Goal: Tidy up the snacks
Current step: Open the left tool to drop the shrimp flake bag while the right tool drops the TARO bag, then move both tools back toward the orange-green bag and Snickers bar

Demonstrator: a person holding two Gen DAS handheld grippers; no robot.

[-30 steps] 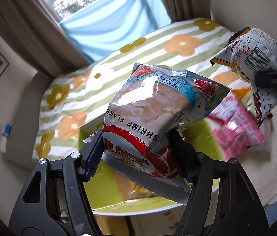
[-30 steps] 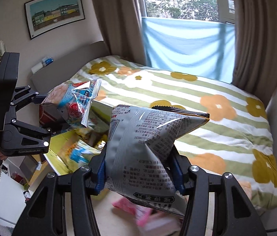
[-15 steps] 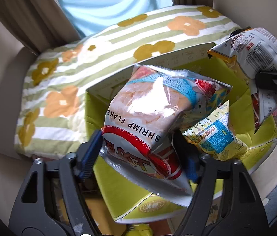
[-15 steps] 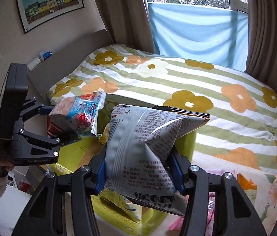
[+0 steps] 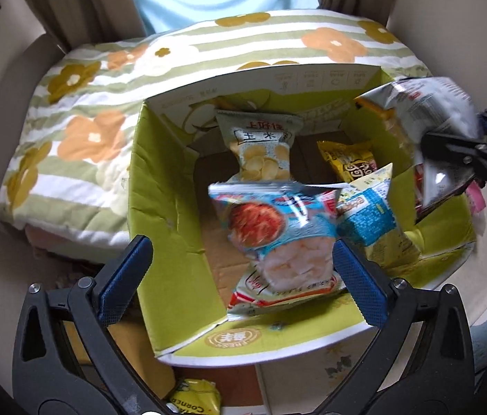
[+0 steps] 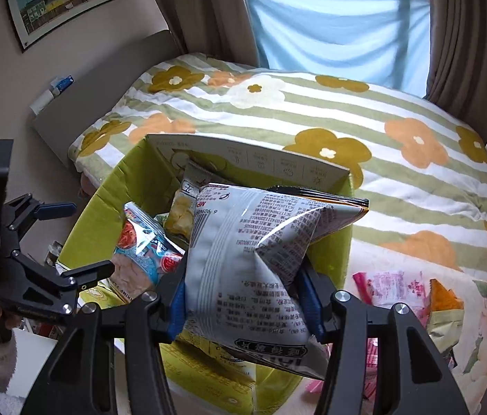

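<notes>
The left gripper point(image 5: 240, 266) is opening wide and has just let go of the shrimp bag point(image 5: 278, 238), which drops into the green box point(image 5: 160, 207). The right gripper point(image 6: 243, 306) still squeezes the grey bag point(image 6: 254, 259) over the box.

Lime-green box point(image 5: 160, 207), silver-grey printed bag point(image 6: 254, 263), green-striped bedspread point(image 6: 364, 110) with orange and mustard flowers.
</notes>
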